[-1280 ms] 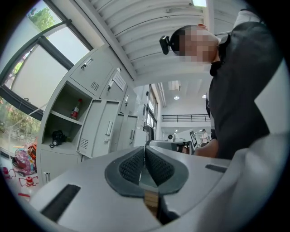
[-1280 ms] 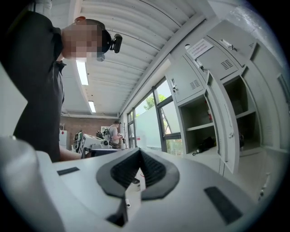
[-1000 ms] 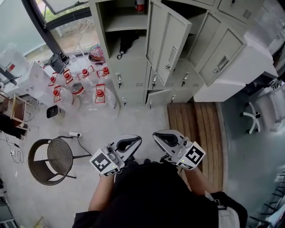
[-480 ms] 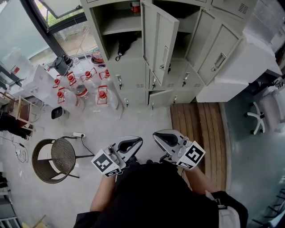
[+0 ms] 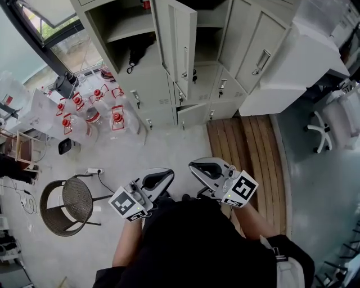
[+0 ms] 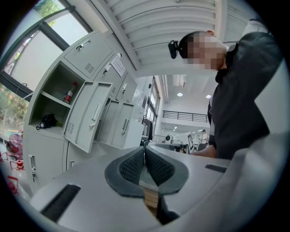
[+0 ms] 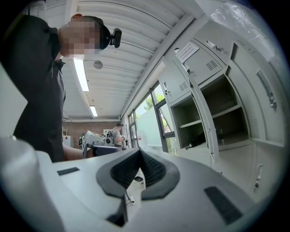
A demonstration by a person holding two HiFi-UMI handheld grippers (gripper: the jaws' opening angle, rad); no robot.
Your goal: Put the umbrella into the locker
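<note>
Tongs, left (image 6: 145, 149) and right (image 7: 139, 152), both pinched together and empty, well apart from the locker (image 5: 112, 17), where what looks like the umbrella (image 5: 135, 55) lies in an open bay; stowing seems done, leaving perhaps only the door (image 5: 181, 42) to shut.

No legible text; notice sheet (image 7: 187, 51) on locker (image 7: 213, 63) door unreadable.
</note>
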